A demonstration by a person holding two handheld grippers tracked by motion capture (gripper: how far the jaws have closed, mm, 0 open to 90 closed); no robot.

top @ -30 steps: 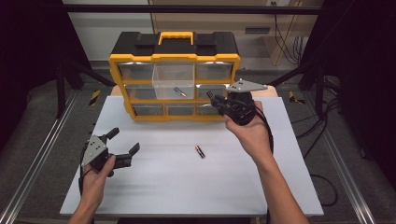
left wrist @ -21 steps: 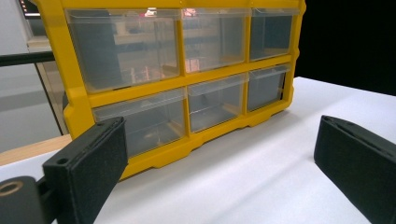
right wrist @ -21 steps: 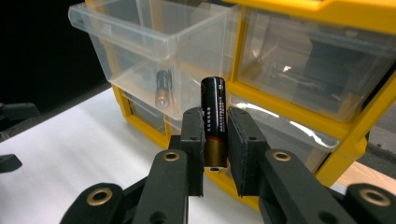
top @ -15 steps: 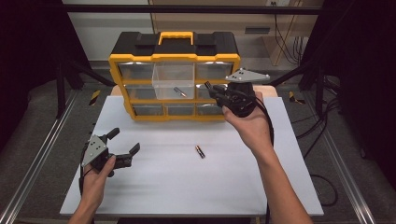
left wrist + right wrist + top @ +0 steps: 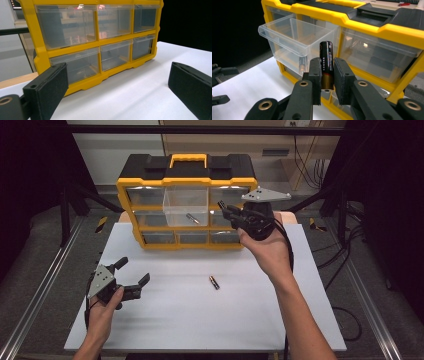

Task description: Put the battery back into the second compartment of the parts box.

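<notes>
Lifting higher toward the pulled-out clear drawer than a second ago, the right gripper has its jaws clamped on a black battery, nearly ready to drop it in, while the left gripper rests wide open on the table, another battery waiting.

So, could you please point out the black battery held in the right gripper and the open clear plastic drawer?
black battery (image 5: 326, 60), right gripper view, upper body.
open clear plastic drawer (image 5: 186, 212), high view, front wall.
</notes>
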